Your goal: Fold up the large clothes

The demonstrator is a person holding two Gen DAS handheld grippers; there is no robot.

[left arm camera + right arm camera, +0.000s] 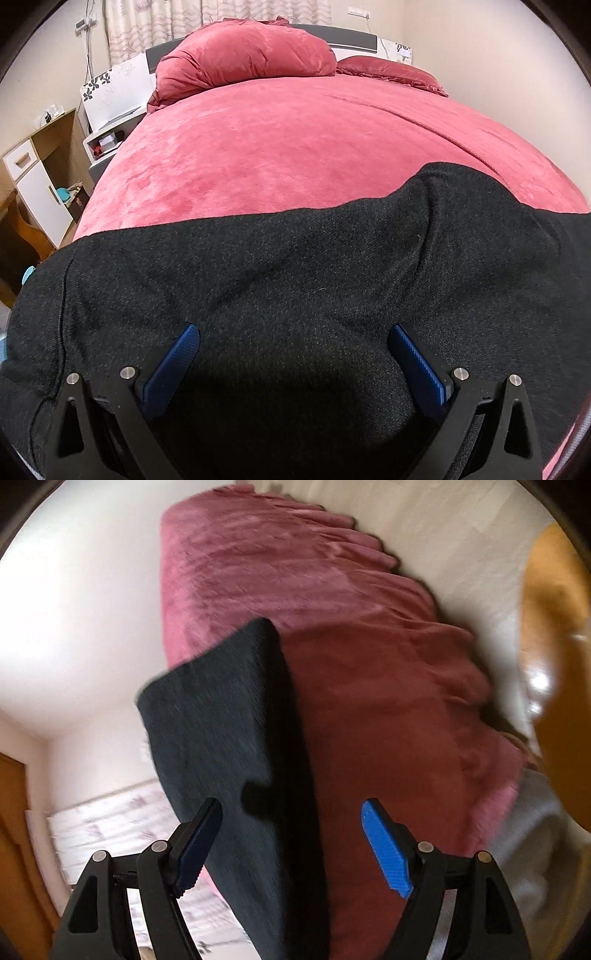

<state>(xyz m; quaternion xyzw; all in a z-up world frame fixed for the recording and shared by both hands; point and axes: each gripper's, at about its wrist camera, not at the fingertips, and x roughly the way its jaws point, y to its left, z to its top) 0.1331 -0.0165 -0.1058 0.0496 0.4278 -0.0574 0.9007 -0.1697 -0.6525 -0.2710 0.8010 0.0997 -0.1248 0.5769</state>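
While the black garment (295,266) lies spread across the near part of the pink bed cover (295,147), we see the left gripper (293,338) spread wide just over the cloth and the right gripper (291,812) likewise apart, clamping nothing

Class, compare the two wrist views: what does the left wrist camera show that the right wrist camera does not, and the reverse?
Only the left wrist view shows the pillows, the headboard, the nightstand and a cabinet. Only the right wrist view shows the bed's side skirt and an orange wooden surface. Both show the black garment on the red bedspread, with the left gripper and the right gripper open.
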